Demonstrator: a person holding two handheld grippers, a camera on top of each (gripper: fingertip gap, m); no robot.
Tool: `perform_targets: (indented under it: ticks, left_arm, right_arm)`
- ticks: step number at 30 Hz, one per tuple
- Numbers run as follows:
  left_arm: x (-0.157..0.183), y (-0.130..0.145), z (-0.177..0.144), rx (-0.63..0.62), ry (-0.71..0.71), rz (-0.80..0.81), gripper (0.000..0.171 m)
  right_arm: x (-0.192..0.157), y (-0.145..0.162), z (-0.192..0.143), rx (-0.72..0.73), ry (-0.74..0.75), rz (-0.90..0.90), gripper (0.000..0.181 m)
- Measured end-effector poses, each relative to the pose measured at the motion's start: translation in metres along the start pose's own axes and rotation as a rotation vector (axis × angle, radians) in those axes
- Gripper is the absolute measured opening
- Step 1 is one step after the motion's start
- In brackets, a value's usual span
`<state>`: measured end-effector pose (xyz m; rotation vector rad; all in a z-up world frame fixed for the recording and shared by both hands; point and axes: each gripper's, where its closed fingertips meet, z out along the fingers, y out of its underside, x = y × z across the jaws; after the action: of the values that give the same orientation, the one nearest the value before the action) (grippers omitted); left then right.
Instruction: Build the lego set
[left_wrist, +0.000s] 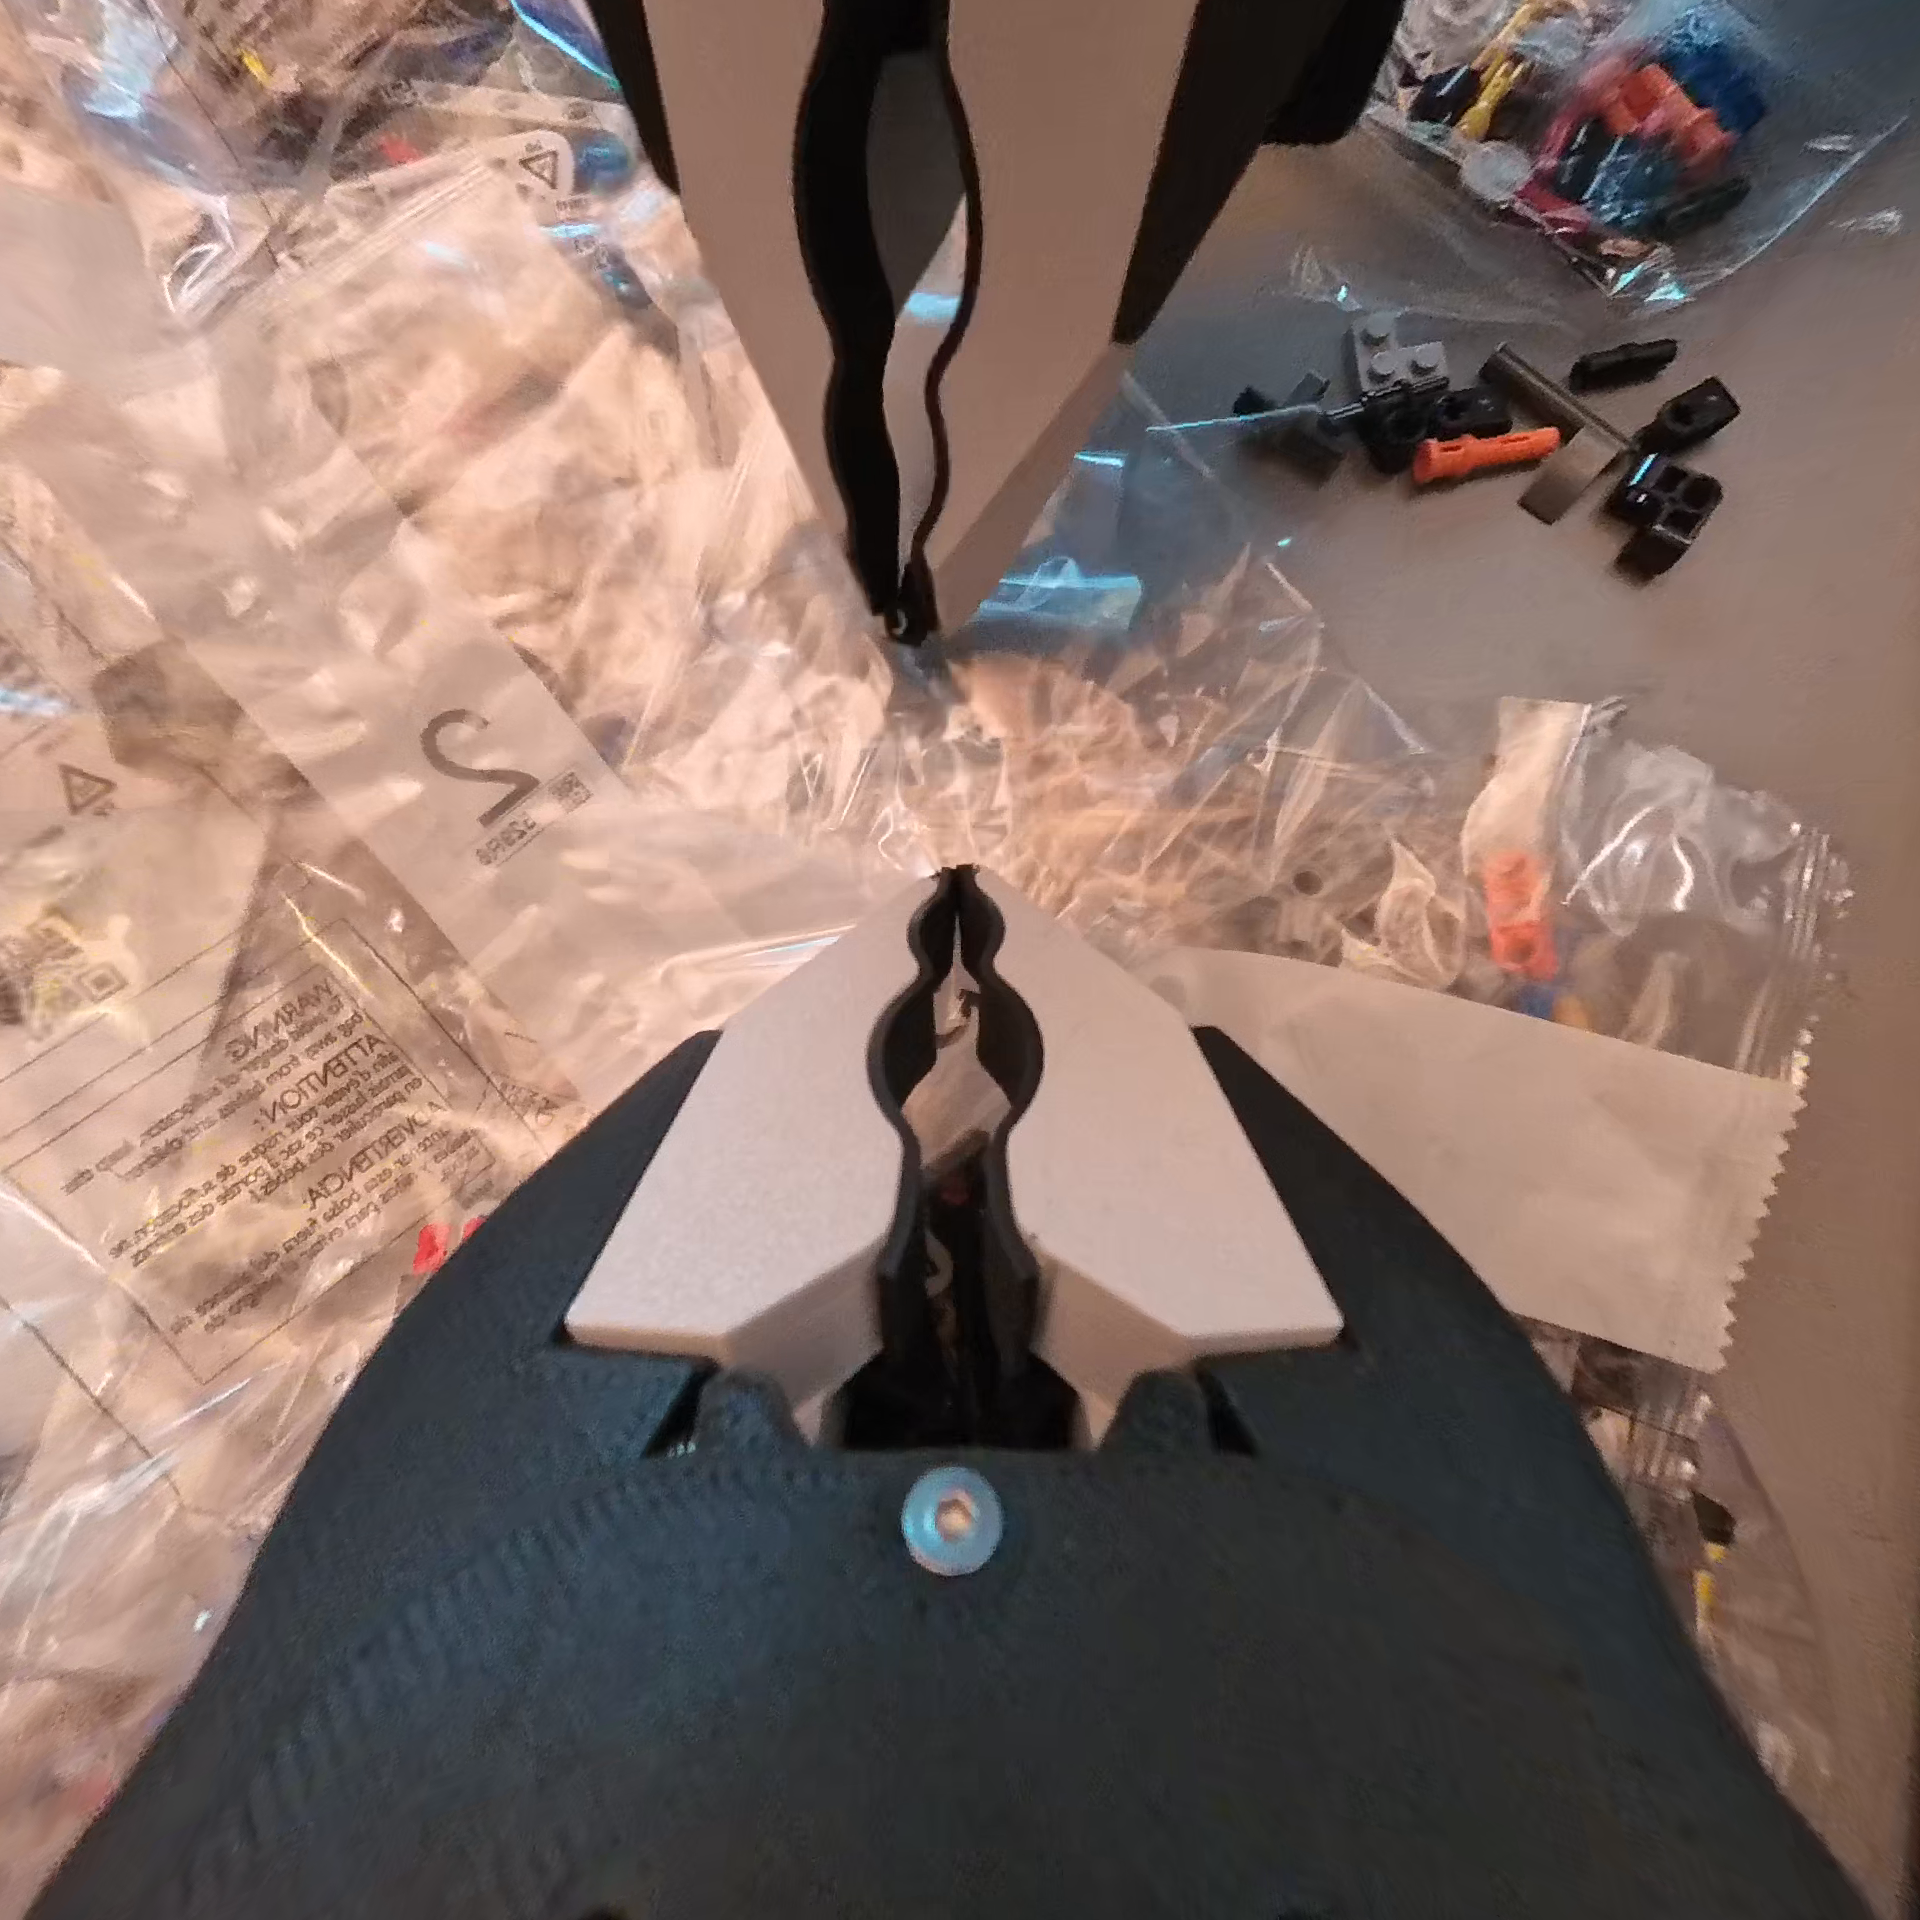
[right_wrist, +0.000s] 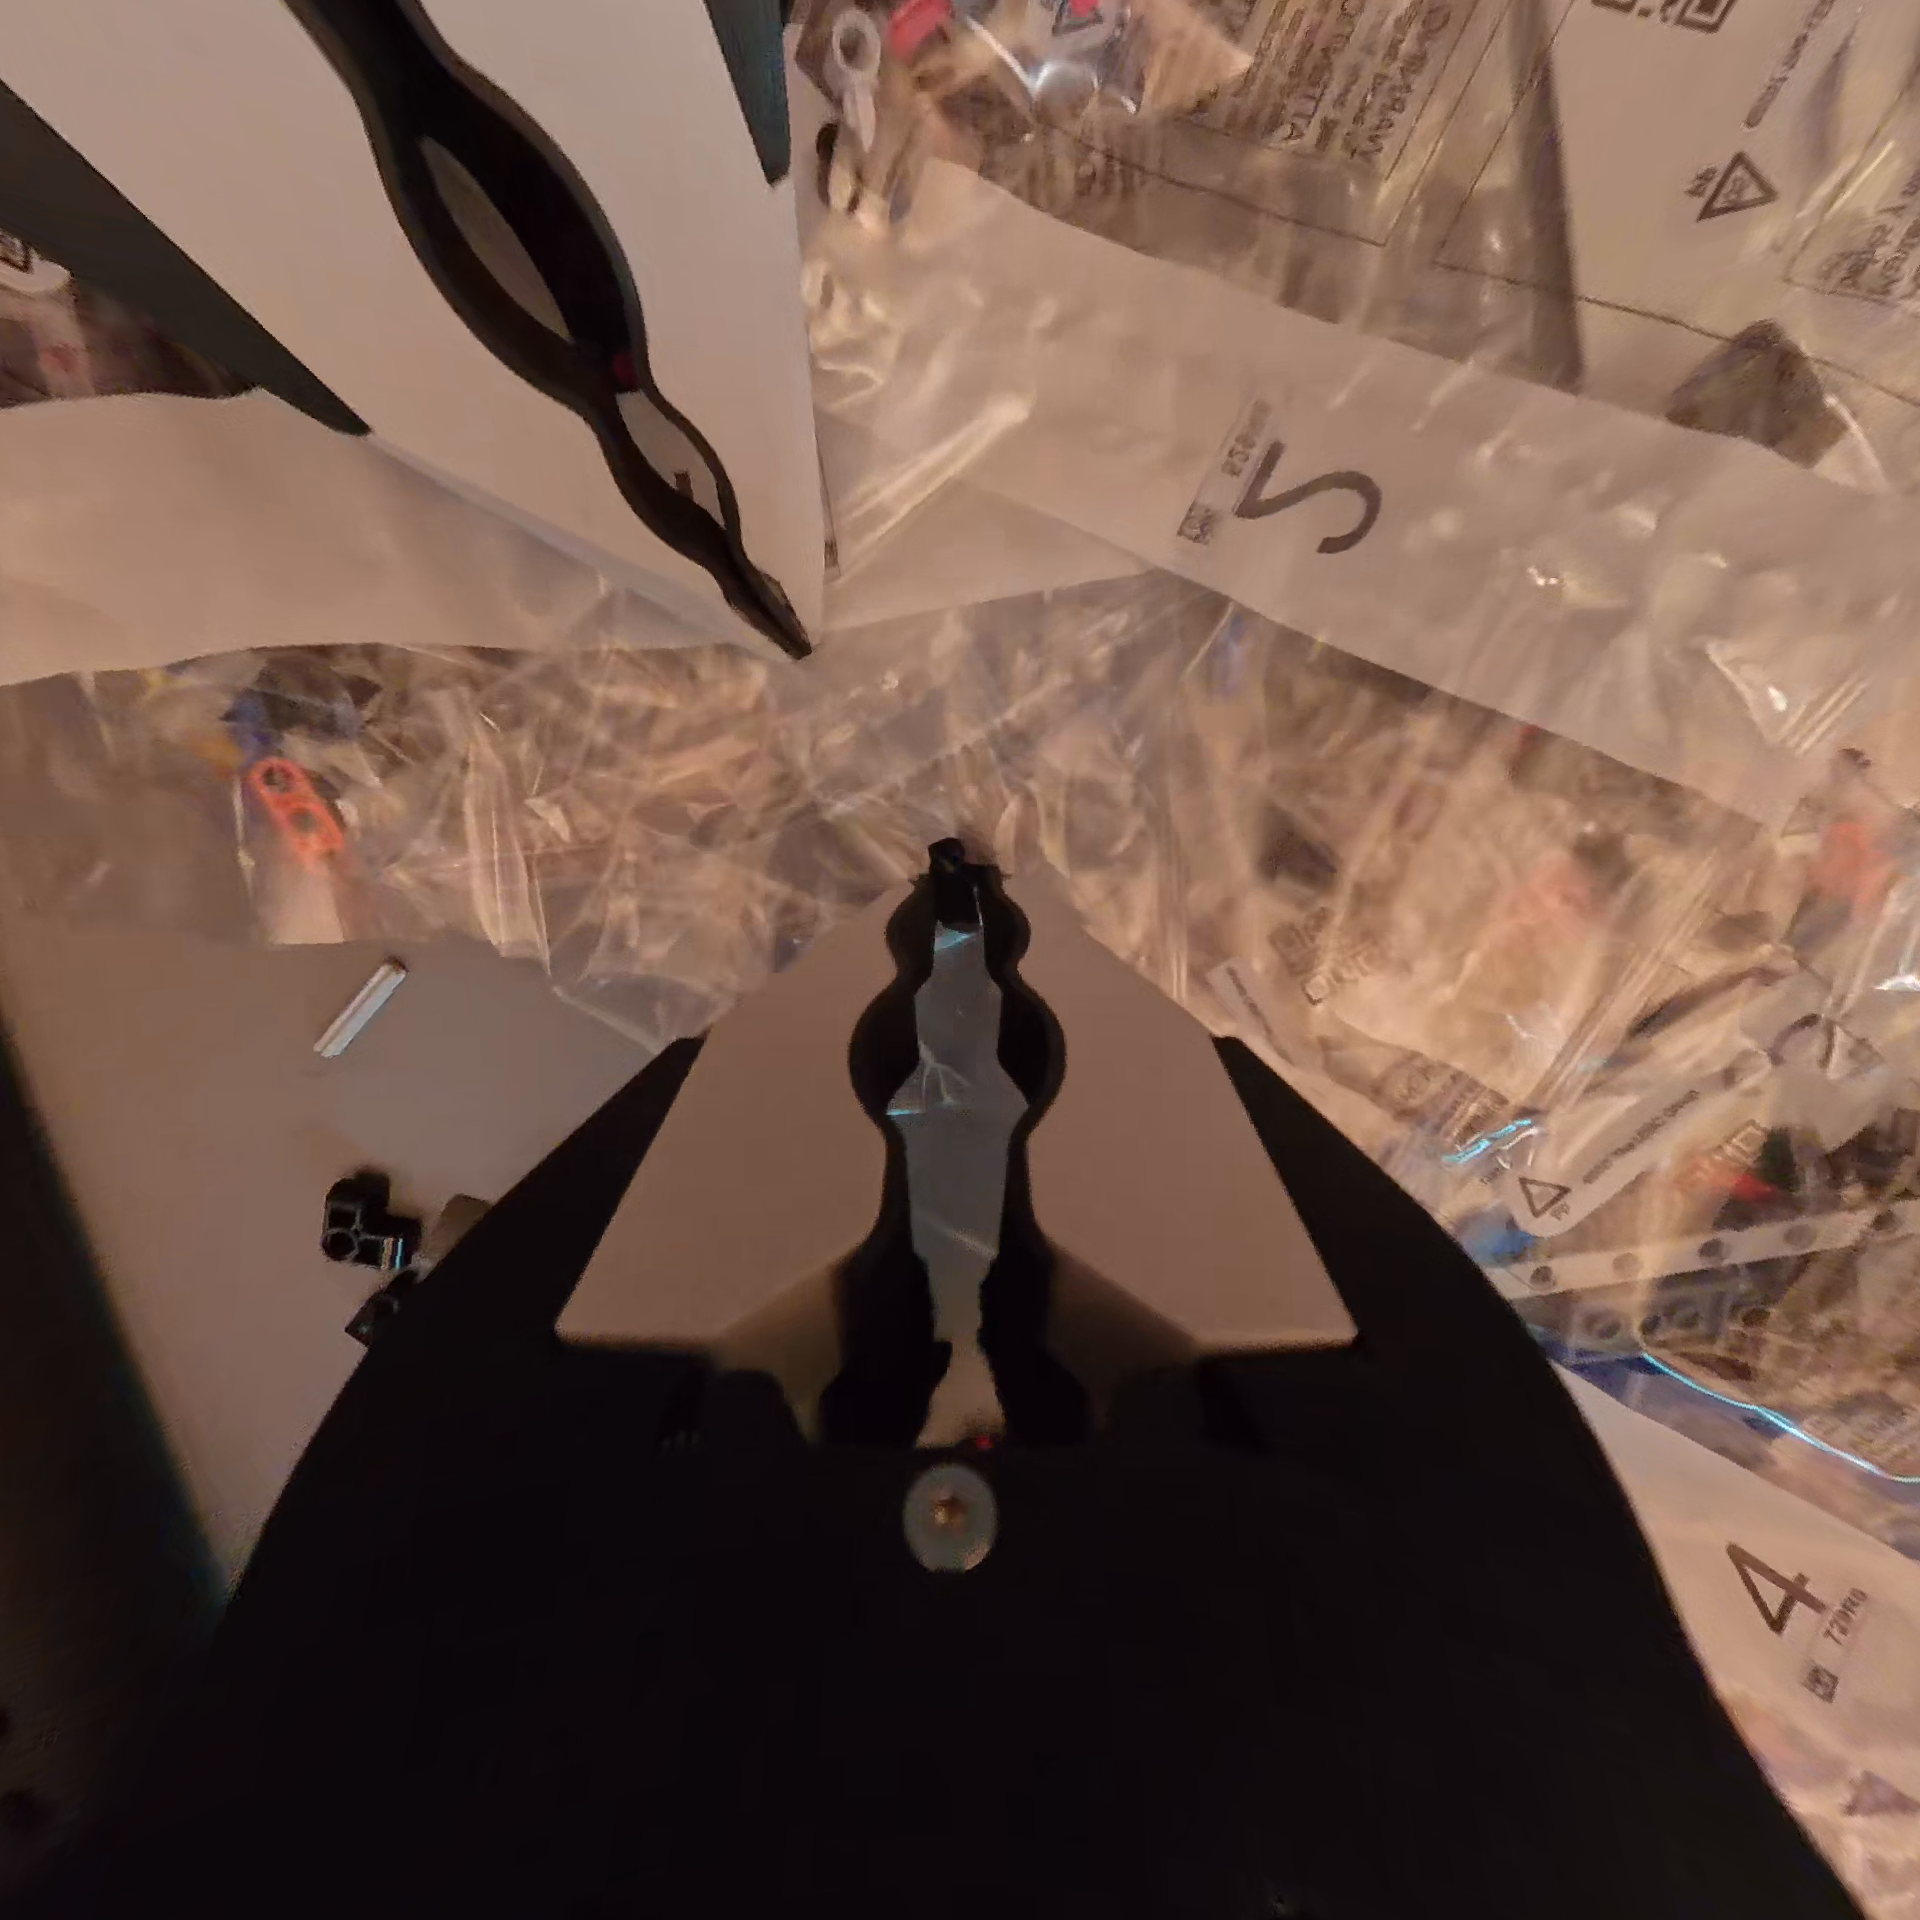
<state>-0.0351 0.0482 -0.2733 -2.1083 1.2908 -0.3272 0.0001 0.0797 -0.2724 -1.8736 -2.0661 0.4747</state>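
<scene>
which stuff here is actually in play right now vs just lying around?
In play:
- left gripper, shut on the clear bag
- right gripper, pinching a small black piece at the same bag

Lying about:
- loose black, grey and orange parts
- sealed bag of coloured parts
- numbered bags

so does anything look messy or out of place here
Yes. Loose dark and orange lego pieces lie scattered on the bare table, outside any bag. Both claws, left and right, are pinching one crumpled clear bag, pulled taut between them.
</scene>
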Motion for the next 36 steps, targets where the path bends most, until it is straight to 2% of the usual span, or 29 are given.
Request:
perform_targets:
  ticks: [5, 10, 17, 20, 24, 31, 36]
  left_arm:
    - [-0.010, -0.002, 0.000, 0.007, -0.056, -0.007, 0.001]
    - [-0.023, -0.016, -0.001, 0.067, -0.139, -0.014, 0.022]
    - [-0.024, -0.013, 0.013, 0.018, -0.155, 0.017, 0.029]
    - [-0.023, -0.012, 0.015, 0.004, -0.153, 0.026, 0.025]
    - [-0.026, -0.010, 0.018, -0.022, -0.181, 0.041, 0.001]
    - [-0.028, -0.009, 0.018, -0.029, -0.204, 0.052, 0.000]
    - [-0.030, -0.012, 0.012, 0.017, -0.183, 0.004, 0.000]
  right_arm:
    - [-0.015, 0.005, 0.003, -0.022, -0.085, -0.007, 0.006]
    - [-0.026, 0.003, 0.003, -0.004, -0.153, -0.007, 0.006]
    - [-0.042, 0.000, 0.002, 0.003, -0.216, -0.049, 0.005]
    - [-0.045, 0.000, 0.003, 0.000, -0.225, -0.052, 0.006]
    - [-0.047, 0.000, 0.002, 0.007, -0.237, -0.050, 0.006]
    - [-0.040, -0.001, -0.004, 0.032, -0.213, -0.033, 0.006]
    - [-0.024, 0.006, -0.011, 0.043, -0.173, 0.010, 0.005]
